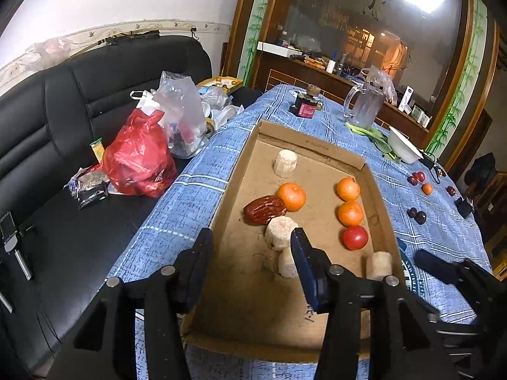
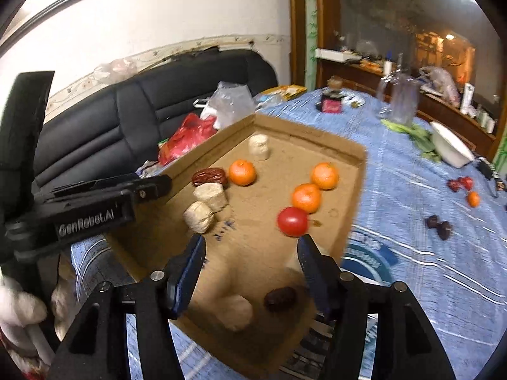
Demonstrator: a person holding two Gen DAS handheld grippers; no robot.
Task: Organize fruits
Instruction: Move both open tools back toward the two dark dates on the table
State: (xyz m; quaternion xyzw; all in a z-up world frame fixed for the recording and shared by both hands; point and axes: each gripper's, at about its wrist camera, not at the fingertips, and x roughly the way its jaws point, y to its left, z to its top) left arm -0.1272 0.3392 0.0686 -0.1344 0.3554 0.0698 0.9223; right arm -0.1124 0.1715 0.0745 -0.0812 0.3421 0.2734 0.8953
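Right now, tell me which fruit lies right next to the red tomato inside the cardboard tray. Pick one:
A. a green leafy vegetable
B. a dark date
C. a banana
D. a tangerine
D: in the right wrist view the red tomato sits in the cardboard tray right beside a tangerine, at the near end of a row with a second tangerine.

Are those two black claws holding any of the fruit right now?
No. The left gripper and the right gripper both stand open over the box, with nothing clamped between their fingers.
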